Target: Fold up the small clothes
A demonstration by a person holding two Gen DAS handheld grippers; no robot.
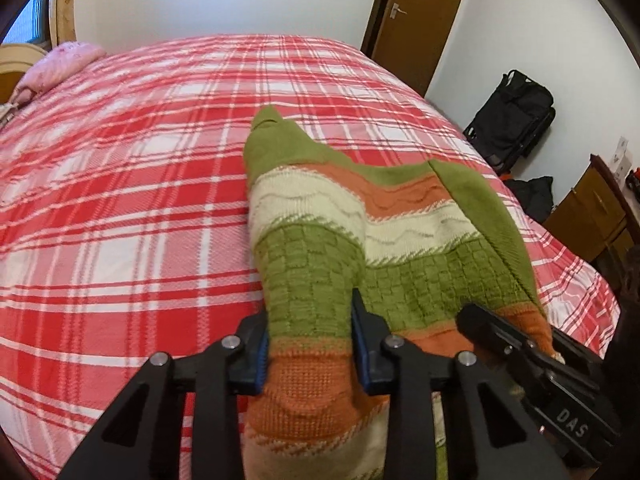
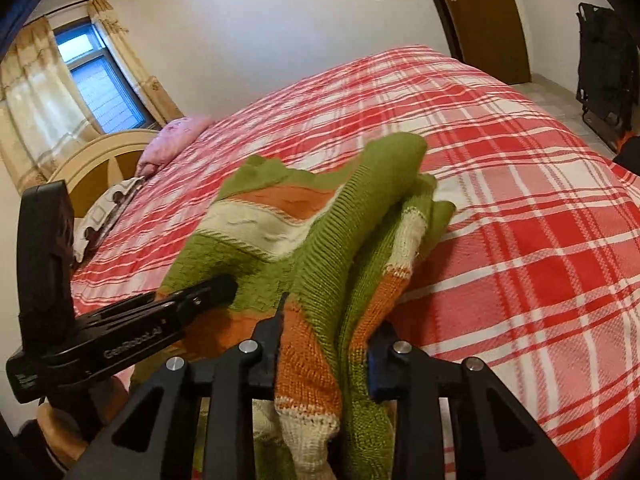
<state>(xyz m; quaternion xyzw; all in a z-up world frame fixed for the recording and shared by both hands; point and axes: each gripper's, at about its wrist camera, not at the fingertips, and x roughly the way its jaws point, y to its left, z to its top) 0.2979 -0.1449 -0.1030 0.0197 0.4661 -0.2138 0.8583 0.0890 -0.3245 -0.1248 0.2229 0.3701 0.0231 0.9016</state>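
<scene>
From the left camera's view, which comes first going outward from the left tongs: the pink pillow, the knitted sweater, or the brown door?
1. Knitted sweater: clamped in the left tongs, right in front.
2. Pink pillow: far left, at the head of the bed.
3. Brown door: beyond the bed, upper right.

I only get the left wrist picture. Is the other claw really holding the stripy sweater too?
Observer: Yes. The right gripper is shut on a bunch of the sweater, near its orange hem.
Operator: Is there a window anywhere?
Observer: Yes, a window with pale curtains, beyond the head of the bed.
Operator: Anything next to the pink pillow?
Observer: A white patterned pillow lies beside the pink pillow, by the headboard.
</scene>
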